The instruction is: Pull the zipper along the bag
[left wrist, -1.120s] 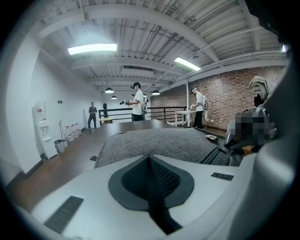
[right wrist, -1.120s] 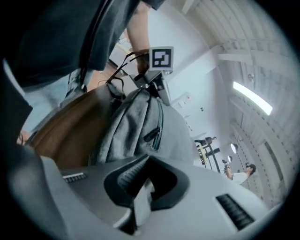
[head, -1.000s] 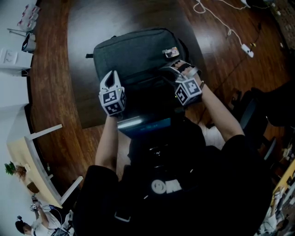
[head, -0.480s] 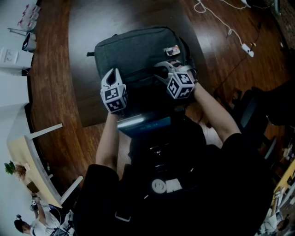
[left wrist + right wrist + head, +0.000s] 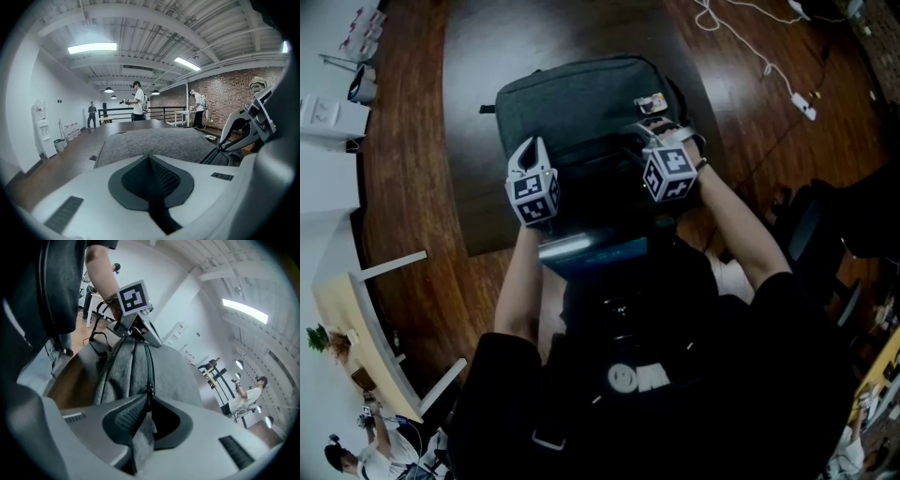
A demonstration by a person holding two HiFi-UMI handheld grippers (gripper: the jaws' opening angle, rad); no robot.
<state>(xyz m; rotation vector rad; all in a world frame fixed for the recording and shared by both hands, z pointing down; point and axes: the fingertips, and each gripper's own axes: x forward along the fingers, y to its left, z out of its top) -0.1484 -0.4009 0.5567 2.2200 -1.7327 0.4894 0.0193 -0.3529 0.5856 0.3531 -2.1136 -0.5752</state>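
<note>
Leftmost, the left gripper [image 5: 530, 150] sits at the near left corner of the grey bag [image 5: 572, 98], its tongs clenched together with nothing visible between them. The bag lies flat on the dark table [image 5: 478, 56], close in front of the person. At its near right corner the right gripper [image 5: 148, 401] has just been closing and grasps the grey zipper pull [image 5: 142, 437]. The zipper track [image 5: 149, 364] runs on toward the left gripper, so I judge 1 step done, the grasp, and nearly the whole pull left.
</note>
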